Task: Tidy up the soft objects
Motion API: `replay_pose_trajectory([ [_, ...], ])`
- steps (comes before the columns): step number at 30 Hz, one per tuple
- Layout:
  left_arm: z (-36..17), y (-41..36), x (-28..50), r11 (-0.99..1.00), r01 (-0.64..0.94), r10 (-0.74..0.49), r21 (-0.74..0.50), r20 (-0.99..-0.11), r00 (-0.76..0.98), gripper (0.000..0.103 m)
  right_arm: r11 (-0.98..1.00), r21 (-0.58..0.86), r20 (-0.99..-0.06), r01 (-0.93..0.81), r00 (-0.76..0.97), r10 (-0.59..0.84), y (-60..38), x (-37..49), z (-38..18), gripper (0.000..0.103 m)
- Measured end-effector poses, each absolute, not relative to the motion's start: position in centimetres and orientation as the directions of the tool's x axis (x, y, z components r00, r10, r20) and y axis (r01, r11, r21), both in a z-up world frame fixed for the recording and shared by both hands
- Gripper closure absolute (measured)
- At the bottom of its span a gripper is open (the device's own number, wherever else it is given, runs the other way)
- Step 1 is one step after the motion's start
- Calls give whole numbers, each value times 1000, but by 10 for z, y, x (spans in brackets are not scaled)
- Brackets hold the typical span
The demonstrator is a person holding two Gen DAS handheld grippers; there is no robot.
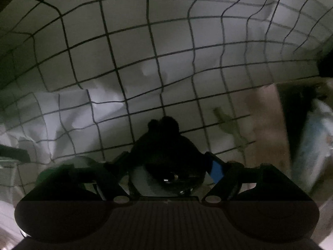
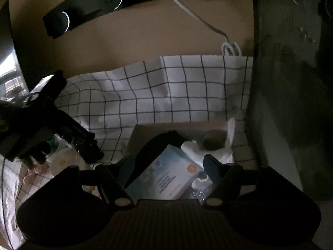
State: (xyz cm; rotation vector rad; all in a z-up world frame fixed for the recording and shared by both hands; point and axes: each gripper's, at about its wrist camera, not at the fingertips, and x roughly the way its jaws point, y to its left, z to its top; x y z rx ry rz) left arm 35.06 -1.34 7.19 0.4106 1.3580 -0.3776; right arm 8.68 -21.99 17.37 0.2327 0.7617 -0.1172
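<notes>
A dim checked cloth (image 1: 145,66) covers the table. In your left wrist view, the left gripper (image 1: 166,162) points down with jaws apart around a dark plush toy (image 1: 166,145); whether the pads press it is unclear. In the right wrist view, your right gripper (image 2: 168,166) hangs open above a cardboard box (image 2: 145,129), its pale blue packet (image 2: 166,173) lying diagonally between the fingers, white socks (image 2: 208,148) just beyond.

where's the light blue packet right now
In the right wrist view the light blue packet lies low and central in the cardboard box, between the right gripper's open fingers, with a white sock beside it on the right.
</notes>
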Motion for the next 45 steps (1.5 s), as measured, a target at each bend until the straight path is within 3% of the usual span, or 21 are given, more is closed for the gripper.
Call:
replay_pose_trajectory([
  [10, 57, 3, 347, 874, 485, -60, 32, -983, 173, 23, 974, 134, -723, 184, 690, -31, -218, 94, 168, 30],
  [13, 70, 8, 345, 878, 478, -137, -23, -969, 204, 25, 982, 91, -714, 164, 699, -51, -209, 102, 175, 30],
  [19, 158, 47, 320, 845, 493, -415, -207, -835, 362, 26, 993, 27, -696, 113, 716, -63, -187, 126, 199, 30],
  [24, 204, 118, 284, 869, 407, -477, -281, -695, 538, 26, 998, 63, -739, 22, 673, 31, -156, 181, 210, 31],
  [25, 203, 130, 280, 874, 378, -477, -304, -682, 554, 26, 996, 85, -763, 4, 643, 62, -151, 196, 208, 34],
  [28, 195, 168, 265, 870, 292, -492, -398, -651, 578, 26, 990, 135, -855, -35, 501, 134, -133, 252, 189, 58],
  [32, 176, 199, 249, 849, 213, -507, -483, -633, 585, 26, 992, -4, -920, -123, 390, 44, -107, 305, 160, 79],
  [35, 167, 218, 240, 839, 179, -512, -515, -631, 583, 26, 982, -22, -953, -190, 301, 37, -95, 330, 137, 85],
  [45, 163, 255, 243, 807, 105, -513, -581, -602, 613, 26, 965, -100, -986, -242, 156, -64, -85, 362, 74, 85],
])
